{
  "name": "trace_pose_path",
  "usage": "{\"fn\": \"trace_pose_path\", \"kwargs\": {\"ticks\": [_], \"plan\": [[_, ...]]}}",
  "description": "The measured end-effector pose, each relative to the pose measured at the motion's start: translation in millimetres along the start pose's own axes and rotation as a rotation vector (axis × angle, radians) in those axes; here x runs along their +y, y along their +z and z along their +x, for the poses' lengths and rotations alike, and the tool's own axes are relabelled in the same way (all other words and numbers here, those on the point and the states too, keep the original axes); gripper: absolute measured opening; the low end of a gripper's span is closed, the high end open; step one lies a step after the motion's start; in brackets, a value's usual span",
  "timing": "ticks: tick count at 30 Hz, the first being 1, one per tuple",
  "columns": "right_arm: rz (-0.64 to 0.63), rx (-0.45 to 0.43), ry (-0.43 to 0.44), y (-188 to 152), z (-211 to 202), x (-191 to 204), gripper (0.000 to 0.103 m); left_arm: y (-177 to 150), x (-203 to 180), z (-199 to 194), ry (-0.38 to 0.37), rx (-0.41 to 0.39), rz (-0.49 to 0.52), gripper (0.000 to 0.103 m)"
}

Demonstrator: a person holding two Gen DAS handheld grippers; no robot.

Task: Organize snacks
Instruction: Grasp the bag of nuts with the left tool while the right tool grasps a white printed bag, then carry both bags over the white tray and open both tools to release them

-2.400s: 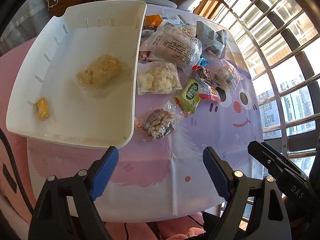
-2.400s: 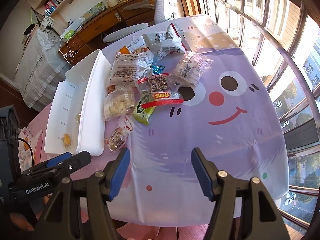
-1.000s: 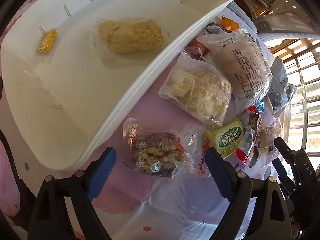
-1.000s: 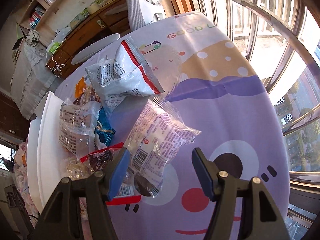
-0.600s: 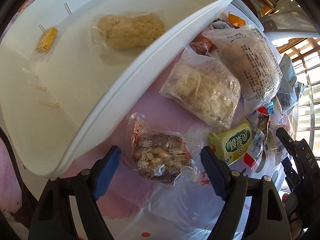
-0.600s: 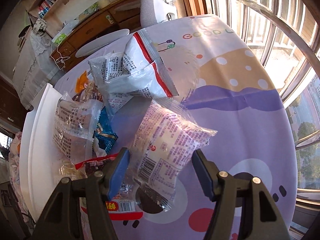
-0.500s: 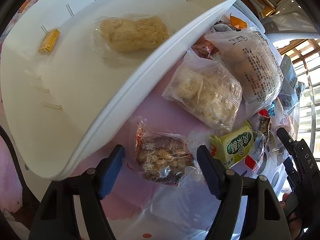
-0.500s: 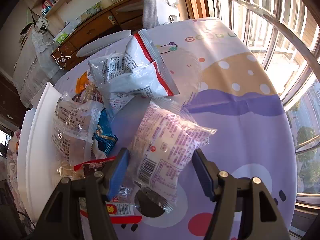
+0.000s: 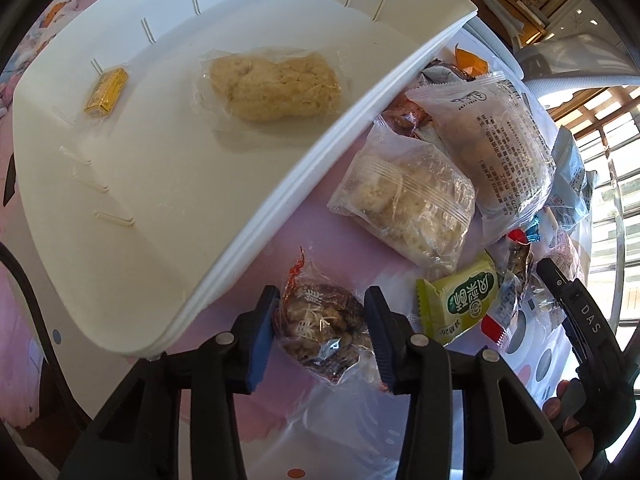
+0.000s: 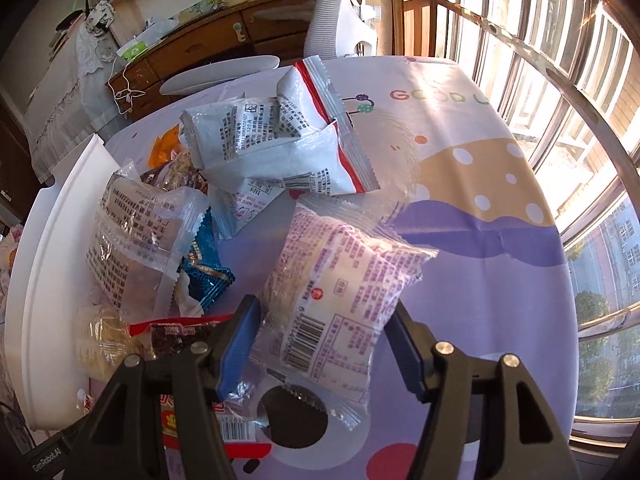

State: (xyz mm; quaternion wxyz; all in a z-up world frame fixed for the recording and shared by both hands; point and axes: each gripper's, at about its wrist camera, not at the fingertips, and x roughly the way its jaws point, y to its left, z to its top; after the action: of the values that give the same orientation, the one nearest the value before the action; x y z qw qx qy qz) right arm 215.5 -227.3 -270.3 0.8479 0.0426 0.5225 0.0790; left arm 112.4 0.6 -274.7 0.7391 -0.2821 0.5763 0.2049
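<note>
Counter (image 10: 500, 240) under a cartoon-printed cloth fills the right wrist view, and the unsorted snacks are heaped toward its left. The white tray (image 9: 248, 216) takes up the upper left of the left wrist view, its rim running diagonally to the lower centre. It sits just beside the heap, probably so each packet needs only a short carry. Two items already lie inside: a pale wrapped cake (image 9: 276, 84) near the middle and a small yellow packet (image 9: 106, 92) at the far left.

Right of the rim lie a large clear bag with printed text (image 9: 500, 140), a clear bag of pale puffs (image 9: 404, 204) and a green sachet (image 9: 460, 300).

The left tongs (image 9: 320, 328) sit at the bottom centre of that view, pointing steeply down. They are closing, and the blue pads already touch both sides of the nut-candy packet (image 9: 320, 324), which still lies on the cloth close to the tray's rim. Taking it across its short width looks like a way to keep the crinkly wrapper from slipping.

The right tongs (image 10: 324, 340) stand spread at the bottom of their view, astride the lower end of a purple-printed packet (image 10: 340, 284). They are easing inward, and whether the pads press it yet cannot be told.
</note>
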Motion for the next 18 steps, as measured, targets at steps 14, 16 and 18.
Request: {"fn": "trace_pose_path", "kwargs": {"ticks": [14,16,18], "plan": [[-0.101,-0.002,-0.053,-14.2,-16.8,4.5,0.053,-14.8,4.1,-19.4,-0.084,0.002,0.034,0.040],[-0.107,0.003,-0.050,-19.9,-21.4,2.5,0.053,-16.8,0.6,-22.3,-0.100,0.002,0.047,0.040],[-0.110,0.007,-0.042,-26.1,-27.2,1.0,0.053,-17.9,-1.4,-25.9,-0.115,0.003,0.062,0.040]]}}
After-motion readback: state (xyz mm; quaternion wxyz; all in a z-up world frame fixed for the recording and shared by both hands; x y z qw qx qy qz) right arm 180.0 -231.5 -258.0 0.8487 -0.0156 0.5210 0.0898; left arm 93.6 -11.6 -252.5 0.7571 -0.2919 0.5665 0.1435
